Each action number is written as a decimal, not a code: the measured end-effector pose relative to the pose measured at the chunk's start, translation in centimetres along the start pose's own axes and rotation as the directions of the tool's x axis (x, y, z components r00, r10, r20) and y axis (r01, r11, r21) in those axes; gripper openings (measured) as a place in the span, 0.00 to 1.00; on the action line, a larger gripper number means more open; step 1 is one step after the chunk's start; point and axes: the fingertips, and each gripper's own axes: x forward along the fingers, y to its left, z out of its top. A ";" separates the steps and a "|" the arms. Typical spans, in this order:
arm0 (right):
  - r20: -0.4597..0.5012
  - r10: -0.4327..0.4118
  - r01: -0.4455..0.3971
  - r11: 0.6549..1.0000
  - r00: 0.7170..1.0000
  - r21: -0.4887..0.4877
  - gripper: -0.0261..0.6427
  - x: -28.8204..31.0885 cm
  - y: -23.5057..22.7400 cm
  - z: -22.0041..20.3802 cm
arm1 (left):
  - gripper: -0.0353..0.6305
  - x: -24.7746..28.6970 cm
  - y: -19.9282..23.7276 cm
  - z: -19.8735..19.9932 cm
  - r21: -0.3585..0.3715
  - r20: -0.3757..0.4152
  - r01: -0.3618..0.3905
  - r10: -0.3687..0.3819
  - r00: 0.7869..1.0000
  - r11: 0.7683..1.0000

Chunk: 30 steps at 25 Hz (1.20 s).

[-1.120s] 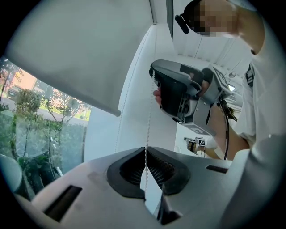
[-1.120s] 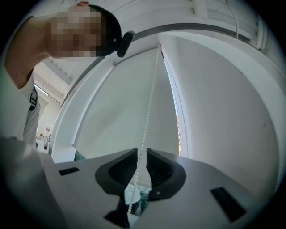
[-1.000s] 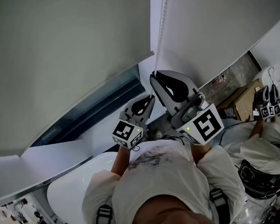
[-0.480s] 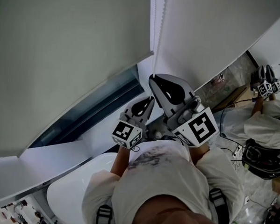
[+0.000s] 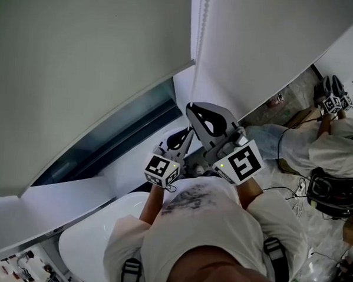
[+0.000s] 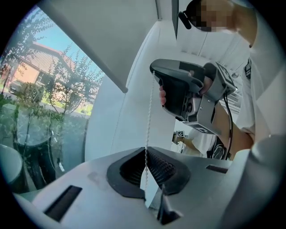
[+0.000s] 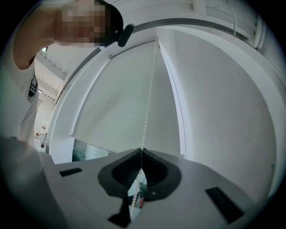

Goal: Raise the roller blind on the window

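Observation:
The pale roller blind point(image 5: 91, 74) covers most of the window, and its bottom rail runs slantwise above a strip of dark glass point(image 5: 115, 137). Its white bead chain point(image 5: 199, 32) hangs down beside the blind's right edge. My right gripper point(image 5: 189, 106) is shut on the chain, with the chain point(image 7: 148, 98) rising from the closed jaws point(image 7: 141, 150) to the blind's top. My left gripper point(image 5: 191, 130) sits just below it, also shut on the chain point(image 6: 147, 116). The right gripper point(image 6: 178, 91) shows above the left jaws point(image 6: 145, 150). A second chain strand point(image 7: 178, 112) hangs near the wall.
A white window sill point(image 5: 55, 205) runs under the glass, with a white rounded basin point(image 5: 89, 239) below it. At the right another person point(image 5: 329, 151) holds grippers over a floor with cables. Trees and a house point(image 6: 40, 85) show through the glass.
My right gripper has come down along the chain's line, closer to the left gripper. The blind's lower corner sits slightly higher. The person at the right has shifted.

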 end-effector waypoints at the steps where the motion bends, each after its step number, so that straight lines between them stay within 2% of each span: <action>1: -0.004 0.000 0.000 1.000 1.000 -0.004 0.13 0.2 -0.1 -0.3 | 0.08 0.1 0.3 -0.3 -0.002 -0.003 -0.003 0.003 1.000 1.000; 7: -0.059 0.010 -0.010 1.000 0.998 0.001 0.13 0.6 -0.4 -3.2 | 0.08 0.9 1.5 -3.0 -0.012 -0.035 -0.021 0.021 0.999 1.000; 14: -0.065 0.003 -0.002 1.000 0.998 0.015 0.13 -1.3 0.3 -4.7 | 0.08 1.0 0.3 -5.3 0.014 -0.051 -0.044 0.044 0.998 0.999; 20: -0.077 -0.003 0.004 1.000 0.997 0.017 0.13 -0.9 -0.5 -6.0 | 0.08 1.9 1.2 -6.2 0.018 -0.064 -0.050 0.051 0.997 0.999; 30: -0.166 0.007 -0.001 0.999 0.986 0.035 0.13 -1.9 0.5 -9.5 | 0.08 1.8 1.1 -9.3 -0.001 -0.126 -0.047 0.047 0.991 0.999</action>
